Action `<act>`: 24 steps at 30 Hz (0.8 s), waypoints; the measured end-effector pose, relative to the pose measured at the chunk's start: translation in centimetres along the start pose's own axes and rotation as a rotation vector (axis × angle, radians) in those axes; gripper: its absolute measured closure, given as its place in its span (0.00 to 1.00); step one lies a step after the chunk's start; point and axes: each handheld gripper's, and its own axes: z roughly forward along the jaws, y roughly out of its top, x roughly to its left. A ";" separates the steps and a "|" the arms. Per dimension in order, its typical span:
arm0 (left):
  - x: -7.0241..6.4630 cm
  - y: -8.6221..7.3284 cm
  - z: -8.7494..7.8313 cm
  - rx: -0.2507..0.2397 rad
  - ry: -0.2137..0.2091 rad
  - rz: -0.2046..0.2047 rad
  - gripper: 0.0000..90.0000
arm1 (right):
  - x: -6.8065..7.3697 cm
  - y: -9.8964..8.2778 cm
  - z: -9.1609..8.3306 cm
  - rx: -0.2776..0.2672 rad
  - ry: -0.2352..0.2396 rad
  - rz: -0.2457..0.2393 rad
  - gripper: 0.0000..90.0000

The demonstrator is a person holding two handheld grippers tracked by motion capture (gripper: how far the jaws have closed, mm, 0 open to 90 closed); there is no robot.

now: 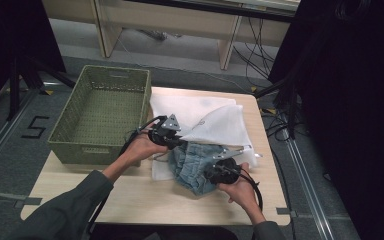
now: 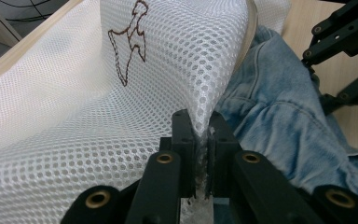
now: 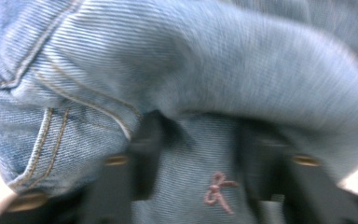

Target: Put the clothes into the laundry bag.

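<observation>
A white mesh bag [image 1: 220, 125] [image 2: 74, 93] with a brown stitched figure lies on the table, partly over a crumpled blue denim garment [image 1: 190, 162] [image 2: 279, 116] [image 3: 214, 60]. My left gripper [image 1: 177, 141] [image 2: 200, 123] is shut on a raised edge of the mesh bag and lifts it above the denim. My right gripper [image 1: 212, 174] [image 3: 198, 135] is pushed into the denim from the near right. A fold of it with a small pink stitched bow lies flat between the blurred jaws, which stand apart. The right gripper's black frame [image 2: 345, 37] also shows beyond the denim.
A green woven basket [image 1: 115, 70] stands at the table's left back corner, nothing visible inside it. Bare wooden tabletop [image 1: 145, 200] lies toward the near edge. Dark stands and cables flank the table on the floor.
</observation>
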 end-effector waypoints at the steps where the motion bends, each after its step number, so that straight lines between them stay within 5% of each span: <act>1: -0.1 0.0 -0.1 -0.001 -0.003 -0.016 0.92 | 0.2 0.4 0.0 0.011 -0.012 -0.048 0.77; 4: 0.1 0.0 -0.3 -0.007 -0.002 -0.017 0.93 | 0.6 1.5 0.0 -0.028 -0.037 -0.072 0.90; 10: 0.1 0.0 -0.3 0.013 -0.002 0.007 0.93 | -0.4 5.2 0.3 -0.116 -0.067 -0.067 0.92; 13: 0.0 0.0 -0.3 0.021 -0.002 0.021 0.93 | -1.4 6.7 1.3 -0.135 -0.087 -0.026 0.92; 18: 0.4 -0.2 -0.3 0.019 0.003 0.024 0.93 | -1.7 5.6 5.4 -0.063 -0.111 -0.029 0.91; 24: 0.7 -0.5 -0.4 0.017 0.013 0.015 0.92 | -1.9 5.9 2.5 -0.111 -0.071 0.042 0.73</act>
